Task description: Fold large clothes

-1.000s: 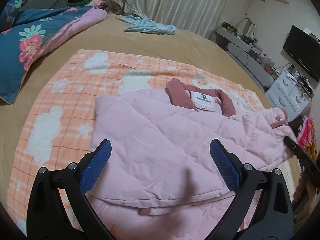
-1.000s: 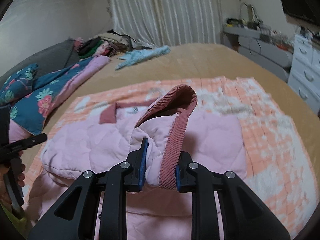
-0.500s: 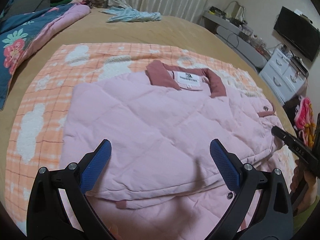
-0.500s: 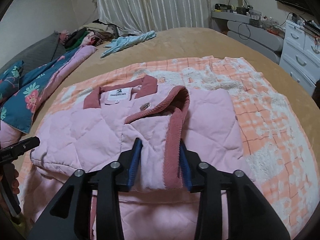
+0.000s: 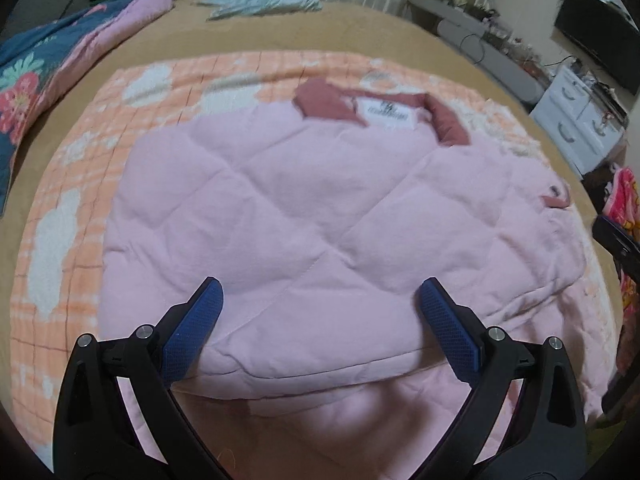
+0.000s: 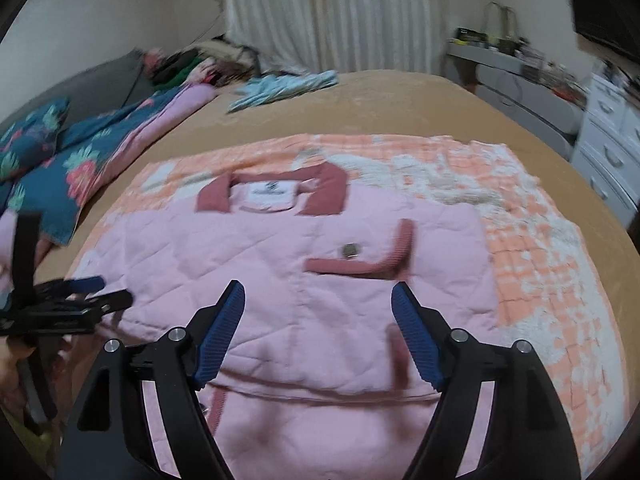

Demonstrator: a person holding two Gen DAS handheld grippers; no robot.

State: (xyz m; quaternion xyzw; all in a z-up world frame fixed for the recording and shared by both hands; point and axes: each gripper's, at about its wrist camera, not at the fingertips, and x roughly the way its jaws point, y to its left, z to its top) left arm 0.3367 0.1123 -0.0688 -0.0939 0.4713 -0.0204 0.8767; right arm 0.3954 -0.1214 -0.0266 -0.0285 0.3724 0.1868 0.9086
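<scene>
A pink quilted jacket (image 5: 304, 216) with a dusty-red collar (image 5: 444, 120) lies on the bed, both sleeves folded across its front. It also shows in the right wrist view (image 6: 288, 264), with the red sleeve cuff (image 6: 376, 260) resting on top. My left gripper (image 5: 320, 300) is open and empty just above the jacket's near part. My right gripper (image 6: 318, 304) is open and empty above the folded sleeve. The left gripper also shows at the left edge of the right wrist view (image 6: 80, 292).
The jacket rests on an orange checked blanket (image 5: 80, 184) over a tan bedspread (image 6: 400, 104). A floral blue quilt (image 6: 72, 160) lies far left, light blue clothes (image 6: 280, 84) at the back. White drawers (image 6: 612, 152) stand right of the bed.
My right gripper opened and let go of the red-cuffed sleeve, which now lies flat on the jacket. The left gripper stayed open and drew a little closer over the jacket.
</scene>
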